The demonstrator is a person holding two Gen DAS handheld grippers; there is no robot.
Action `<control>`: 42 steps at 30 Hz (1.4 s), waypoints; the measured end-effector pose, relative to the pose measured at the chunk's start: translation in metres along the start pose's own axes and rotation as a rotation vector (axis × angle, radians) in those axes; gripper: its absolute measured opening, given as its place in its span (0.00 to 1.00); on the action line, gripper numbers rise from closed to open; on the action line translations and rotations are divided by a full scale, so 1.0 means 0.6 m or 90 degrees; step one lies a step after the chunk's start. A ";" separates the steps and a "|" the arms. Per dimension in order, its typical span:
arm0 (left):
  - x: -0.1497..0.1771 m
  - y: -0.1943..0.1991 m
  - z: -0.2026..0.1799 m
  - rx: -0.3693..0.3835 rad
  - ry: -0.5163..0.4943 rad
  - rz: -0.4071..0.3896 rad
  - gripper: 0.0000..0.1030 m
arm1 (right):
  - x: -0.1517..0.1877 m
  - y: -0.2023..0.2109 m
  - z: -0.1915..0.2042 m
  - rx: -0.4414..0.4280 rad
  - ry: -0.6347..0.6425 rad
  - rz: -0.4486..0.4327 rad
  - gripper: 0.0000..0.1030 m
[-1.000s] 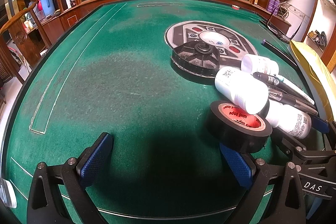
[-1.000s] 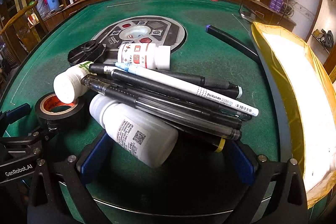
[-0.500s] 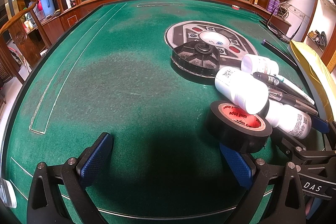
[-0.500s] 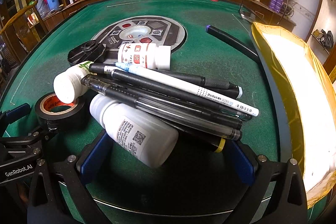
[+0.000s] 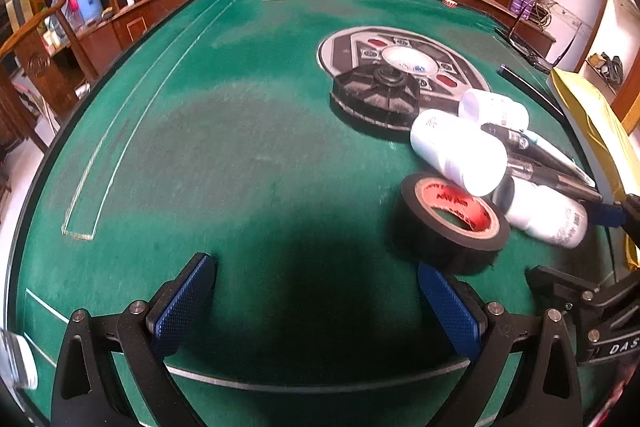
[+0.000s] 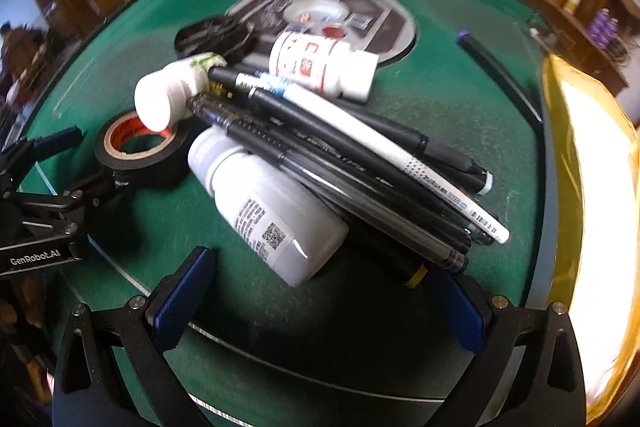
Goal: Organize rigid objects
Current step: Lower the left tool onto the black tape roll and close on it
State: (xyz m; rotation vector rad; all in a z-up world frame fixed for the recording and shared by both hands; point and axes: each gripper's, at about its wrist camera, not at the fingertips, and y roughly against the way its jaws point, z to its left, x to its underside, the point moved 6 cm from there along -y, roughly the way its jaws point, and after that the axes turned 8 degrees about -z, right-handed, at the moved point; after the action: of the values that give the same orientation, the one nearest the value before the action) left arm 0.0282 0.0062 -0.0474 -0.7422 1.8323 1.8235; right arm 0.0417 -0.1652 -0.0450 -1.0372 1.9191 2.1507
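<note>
A pile lies on the green felt table (image 5: 224, 147): a black tape roll (image 5: 450, 223) (image 6: 138, 151) with a red core, three white bottles, one nearest me (image 6: 272, 215), one with a green label (image 6: 172, 91), one with a red label (image 6: 320, 67), and several pens (image 6: 360, 163) across them. My left gripper (image 5: 316, 303) is open and empty, its right finger just below the tape roll. My right gripper (image 6: 316, 303) is open and empty, just short of the nearest bottle and the pen ends.
A black ribbed disc (image 5: 374, 95) sits on a round grey panel (image 5: 400, 55) in the table's middle. A gold padded envelope (image 6: 592, 211) lies at the right. A dark rod (image 6: 500, 75) lies beyond the pens. A wooden rim and planter bound the far side.
The right gripper has tilted and shifted, with its view now rotated and blurred. The left gripper has barely moved. Nothing was grasped.
</note>
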 end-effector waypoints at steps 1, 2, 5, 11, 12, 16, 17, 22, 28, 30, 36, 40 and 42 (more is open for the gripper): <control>0.001 0.004 0.001 -0.001 0.001 0.005 0.99 | 0.001 0.000 0.001 -0.003 0.007 0.007 1.00; 0.002 0.009 0.003 -0.004 0.004 0.005 0.99 | 0.003 0.001 0.002 -0.006 0.011 0.011 1.00; 0.003 0.029 0.010 -0.006 0.025 0.004 0.99 | 0.011 0.012 0.014 -0.048 0.014 0.012 0.97; -0.007 0.074 0.030 -0.013 0.067 -0.022 0.99 | 0.022 0.046 0.062 -0.176 0.056 0.012 0.84; -0.008 0.080 0.033 -0.010 0.076 -0.024 0.99 | 0.025 0.057 0.069 -0.210 0.059 0.007 0.80; -0.010 0.089 0.028 0.001 0.090 -0.016 0.95 | 0.032 0.090 0.060 -0.240 0.055 -0.017 0.63; -0.011 0.089 0.023 0.006 0.088 -0.013 0.90 | 0.033 0.094 0.052 -0.236 0.053 -0.021 0.63; -0.021 0.080 -0.014 0.036 0.069 0.004 0.81 | 0.032 0.118 0.026 -0.235 0.034 -0.043 0.62; -0.032 0.062 -0.060 0.053 0.025 0.024 0.81 | 0.034 0.130 -0.008 -0.229 0.026 -0.064 0.62; -0.032 0.051 -0.070 0.053 0.011 0.034 0.81 | 0.038 0.134 -0.020 -0.226 0.017 -0.066 0.62; -0.027 0.020 -0.078 0.036 -0.013 0.061 0.70 | 0.047 0.143 -0.038 -0.215 0.003 -0.071 0.62; -0.033 0.017 -0.083 0.042 -0.024 0.056 0.70 | 0.051 0.147 -0.048 -0.209 -0.001 -0.073 0.62; -0.034 0.019 -0.092 0.053 -0.034 0.059 0.70 | 0.052 0.147 -0.052 -0.206 -0.005 -0.071 0.62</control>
State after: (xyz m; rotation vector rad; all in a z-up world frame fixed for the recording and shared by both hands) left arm 0.0392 -0.0481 -0.0242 -0.5823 1.9246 1.7925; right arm -0.0111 -0.2234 0.0142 -1.1492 1.4987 2.4463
